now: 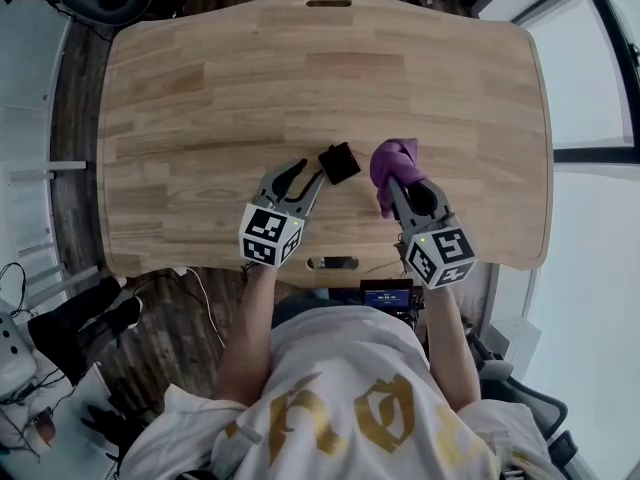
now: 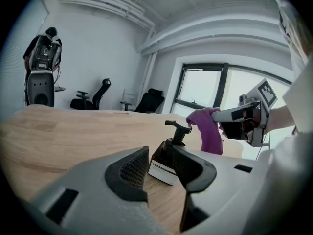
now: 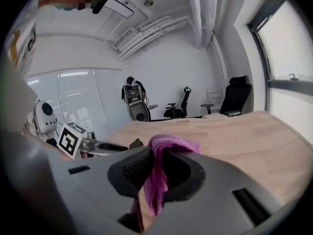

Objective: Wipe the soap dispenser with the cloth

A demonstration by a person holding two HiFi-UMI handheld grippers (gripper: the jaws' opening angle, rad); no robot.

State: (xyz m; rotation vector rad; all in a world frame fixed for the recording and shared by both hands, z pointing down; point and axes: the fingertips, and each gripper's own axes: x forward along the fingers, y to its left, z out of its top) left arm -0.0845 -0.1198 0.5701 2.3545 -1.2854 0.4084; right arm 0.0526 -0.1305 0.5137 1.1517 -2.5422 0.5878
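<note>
A small black soap dispenser with a pump head and a white label stands upright on the wooden table. My left gripper is open around its near side; in the left gripper view the dispenser sits between the fingertips, with a thin gap at the left pad. My right gripper is shut on a purple cloth, bunched above its jaws just right of the dispenser. In the right gripper view the cloth hangs down between the pads. The cloth also shows beyond the dispenser.
The table's near edge has a grommet slot, with a small screen device under it. Another slot is at the far edge. Office chairs and a standing machine are beyond the table; windows lie to the right.
</note>
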